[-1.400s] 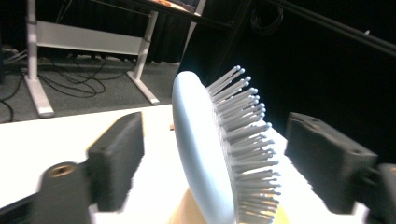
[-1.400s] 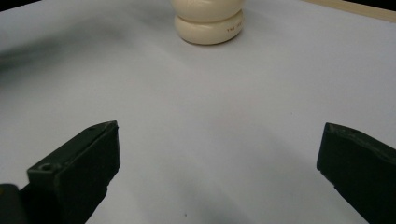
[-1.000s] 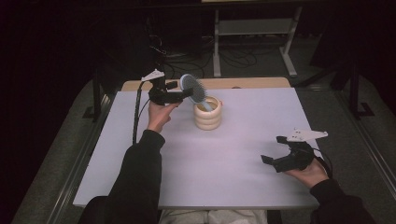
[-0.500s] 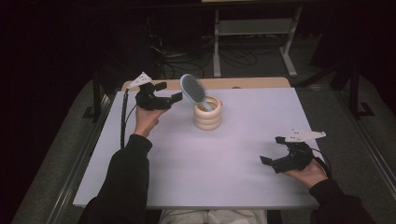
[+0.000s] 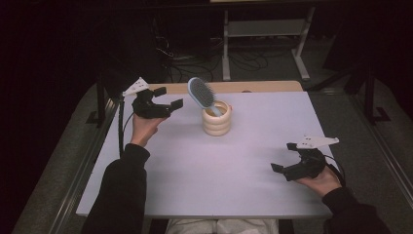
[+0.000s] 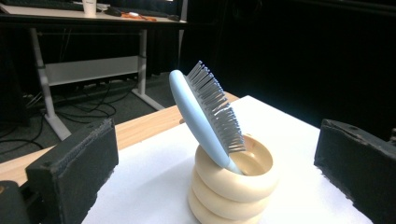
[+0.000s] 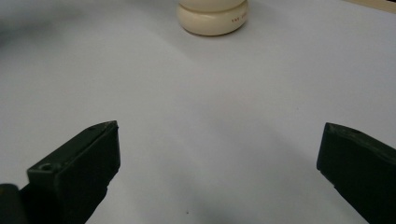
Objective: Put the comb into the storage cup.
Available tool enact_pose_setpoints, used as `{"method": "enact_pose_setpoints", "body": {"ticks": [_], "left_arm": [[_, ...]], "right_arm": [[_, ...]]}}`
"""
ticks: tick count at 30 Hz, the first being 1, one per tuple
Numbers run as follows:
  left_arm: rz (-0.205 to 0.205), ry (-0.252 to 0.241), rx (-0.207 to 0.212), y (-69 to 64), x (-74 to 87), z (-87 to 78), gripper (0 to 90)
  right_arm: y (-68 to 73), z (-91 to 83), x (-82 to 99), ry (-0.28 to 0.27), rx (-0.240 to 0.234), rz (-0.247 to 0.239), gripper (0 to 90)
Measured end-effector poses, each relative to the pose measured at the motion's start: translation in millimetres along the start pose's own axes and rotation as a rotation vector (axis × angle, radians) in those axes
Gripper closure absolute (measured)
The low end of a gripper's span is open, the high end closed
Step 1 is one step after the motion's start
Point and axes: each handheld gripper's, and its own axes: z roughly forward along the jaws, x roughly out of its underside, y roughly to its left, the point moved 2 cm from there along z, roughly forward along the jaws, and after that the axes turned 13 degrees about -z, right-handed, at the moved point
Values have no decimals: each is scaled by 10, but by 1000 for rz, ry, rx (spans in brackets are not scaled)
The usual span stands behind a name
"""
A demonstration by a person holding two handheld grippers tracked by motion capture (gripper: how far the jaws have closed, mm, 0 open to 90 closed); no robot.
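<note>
Left gripper view: hairbrush (image 6: 205, 116) leans in cream holder (image 6: 233, 186) near tabletop's (image 5: 195, 170) far edge; left gripper (image 5: 163, 104) released, empty; placing looks finished; retreat next.

Hairbrush (image 5: 201, 94): light-blue back, grey bristles, oval head. Stands handle-down in holder, head tilted up and toward the table's left edge, bristles facing far edge/right. Holder (image 5: 217, 123): cream cup, three stacked rounded rings, upright, open top. Sits on white table top, approx. centre of far half, nearer far edge than near edge.
</note>
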Motion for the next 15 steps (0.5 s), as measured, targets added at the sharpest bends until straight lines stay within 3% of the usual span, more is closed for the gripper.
{"method": "enact_pose_setpoints", "body": {"ticks": [4, 9, 15], "left_arm": [[14, 17, -15, -2, 24, -77, 0], [0, 8, 11, 4, 51, -193, 0], [0, 7, 10, 39, 118, -332, 0]], "right_arm": [[1, -3, -1, -1, 1, 0, 0], [-1, -8, 1, -2, 3, -2, 0], [2, 0, 0, 3, 3, -2, 0]]}}
